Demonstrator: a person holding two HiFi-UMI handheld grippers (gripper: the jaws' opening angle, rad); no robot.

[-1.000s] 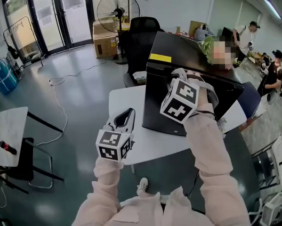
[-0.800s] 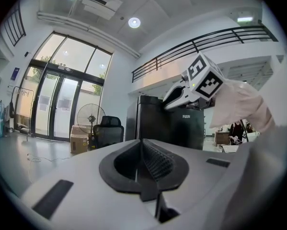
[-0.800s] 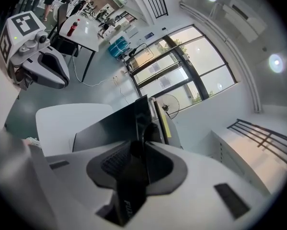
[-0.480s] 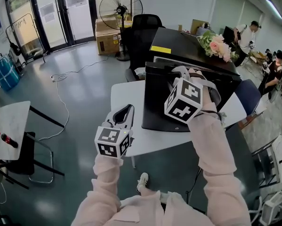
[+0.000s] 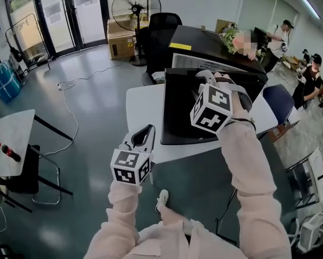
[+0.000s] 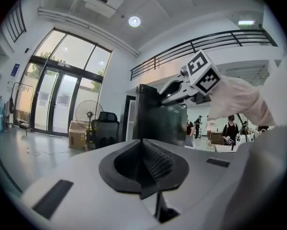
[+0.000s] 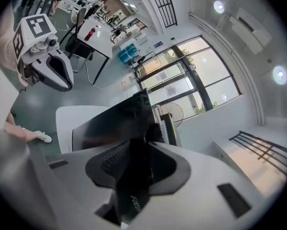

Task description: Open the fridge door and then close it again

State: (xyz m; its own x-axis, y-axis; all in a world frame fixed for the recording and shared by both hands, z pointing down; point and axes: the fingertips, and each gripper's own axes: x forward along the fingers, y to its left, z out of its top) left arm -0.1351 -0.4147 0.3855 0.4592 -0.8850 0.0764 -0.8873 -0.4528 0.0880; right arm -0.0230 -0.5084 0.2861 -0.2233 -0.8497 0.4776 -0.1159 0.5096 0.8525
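Note:
A black mini fridge (image 5: 204,42) stands on a white table (image 5: 142,107). Its door (image 5: 177,112) hangs partly open, and a pale strip of the inside shows at the top. My right gripper (image 5: 207,77) is shut on the door's top edge. In the right gripper view the dark door edge (image 7: 114,121) fills the gap between the jaws, which have just been opening a little around it. My left gripper (image 5: 148,128) hangs free to the left of the table's near edge, shut and empty. In the left gripper view its pads (image 6: 155,162) meet in front of the fridge (image 6: 157,121).
A standing fan (image 5: 135,7), a black office chair (image 5: 161,31) and a cardboard box (image 5: 119,42) are behind the table. Flowers (image 5: 231,36) lie on the fridge. A second white table (image 5: 10,144) with a red bottle (image 5: 7,152) is at left. People (image 5: 282,36) stand at back right.
The fridge door has swung further open towards me with the right gripper on its top edge, and the inside now shows. The left gripper has stayed shut and empty.

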